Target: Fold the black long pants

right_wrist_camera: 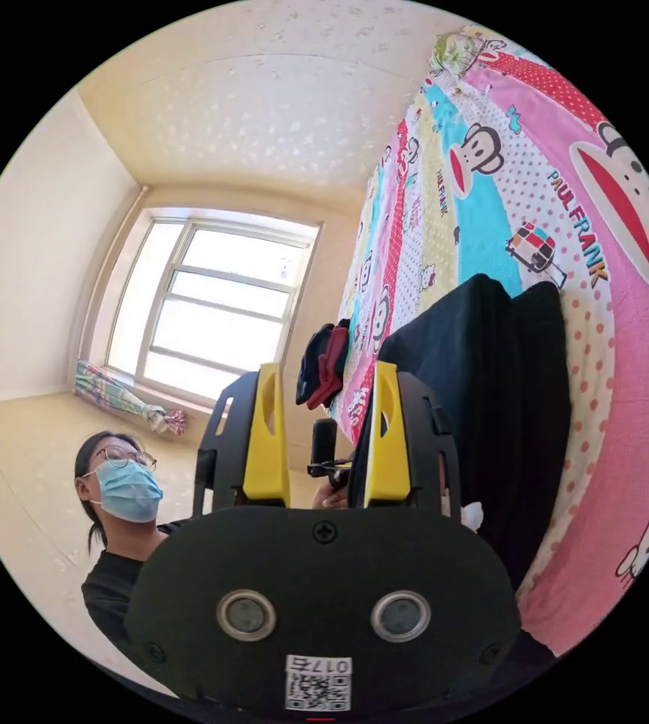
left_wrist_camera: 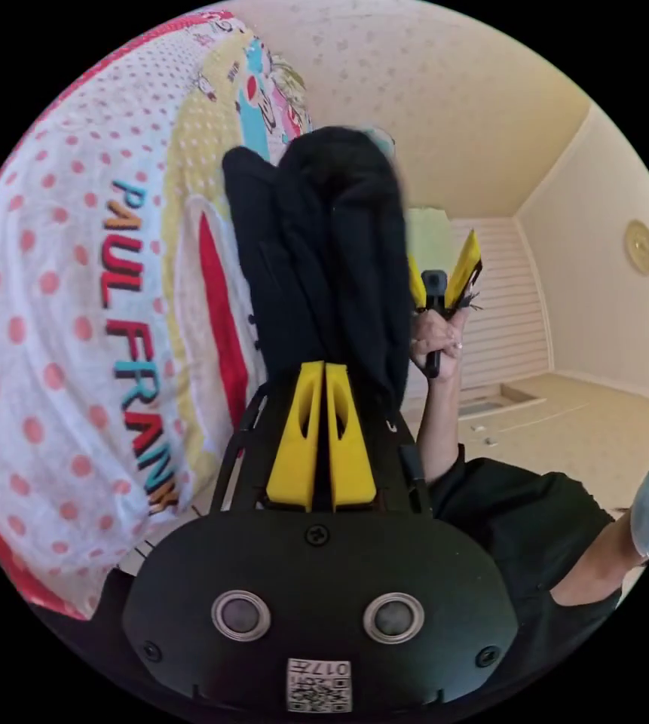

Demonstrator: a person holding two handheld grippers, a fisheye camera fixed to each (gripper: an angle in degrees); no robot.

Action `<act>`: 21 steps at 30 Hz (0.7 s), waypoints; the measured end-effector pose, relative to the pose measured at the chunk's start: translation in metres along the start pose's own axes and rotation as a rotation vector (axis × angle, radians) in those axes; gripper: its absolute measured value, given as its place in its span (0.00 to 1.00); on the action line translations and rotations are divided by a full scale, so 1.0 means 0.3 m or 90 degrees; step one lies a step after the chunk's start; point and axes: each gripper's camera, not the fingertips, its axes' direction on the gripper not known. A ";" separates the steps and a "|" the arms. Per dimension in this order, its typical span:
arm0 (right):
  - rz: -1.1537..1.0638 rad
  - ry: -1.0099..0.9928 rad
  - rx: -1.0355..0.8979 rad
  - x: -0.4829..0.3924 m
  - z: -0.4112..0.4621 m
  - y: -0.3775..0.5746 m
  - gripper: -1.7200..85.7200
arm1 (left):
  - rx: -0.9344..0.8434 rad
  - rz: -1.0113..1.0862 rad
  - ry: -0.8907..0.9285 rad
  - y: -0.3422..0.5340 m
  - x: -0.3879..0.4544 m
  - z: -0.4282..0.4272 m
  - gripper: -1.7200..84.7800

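left gripper view is showing the left gripper (left_wrist_camera: 326,371) with its two yellow jaws lying pressed together, side by side, tips at the lower edge of the black long pants (left_wrist_camera: 324,249). whether a fold of cloth is sitting between the jaws cannot be told, as the tips are meeting the dark fabric. the pants are lying as a folded, layered bundle on the bed cover (left_wrist_camera: 60,317), a patterned sheet with red dots and cartoon figures. beyond the bundle, the right gripper (left_wrist_camera: 445,283) is showing with its yellow jaws spread apart, and a hand (left_wrist_camera: 439,341) is gripping its handle. a person in a black sleeve (left_wrist_camera: 520,520) is sitting beside the bed.

right gripper view is showing the right gripper (right_wrist_camera: 326,381) with jaws standing wide apart and nothing pinched between them. the black long pants (right_wrist_camera: 490,392) are lying just beside the jaw nearer the bed, resting on the bed cover (right_wrist_camera: 626,392); contact between that jaw and the cloth cannot be confirmed. a small pile of dark and red clothing (right_wrist_camera: 324,362) is lying further along the bed edge. a window (right_wrist_camera: 211,302) is letting in bright light, and a rolled patterned cloth (right_wrist_camera: 120,396) is lying below it.
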 end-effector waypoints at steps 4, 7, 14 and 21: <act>-0.068 0.094 0.048 -0.102 -0.069 0.059 0.22 | 0.095 0.039 -0.090 -0.013 0.080 -0.171 0.15; -0.079 0.316 0.067 -0.128 -0.144 0.164 0.25 | 0.114 0.014 -0.081 -0.031 0.089 -0.205 0.27; -0.011 0.347 -0.006 0.137 -0.157 0.466 0.32 | 0.023 -0.008 -0.107 -0.002 0.140 -0.058 0.29; 0.058 0.172 -0.035 0.230 -0.189 0.630 0.28 | 0.032 -0.073 -0.066 0.129 0.097 -0.067 0.22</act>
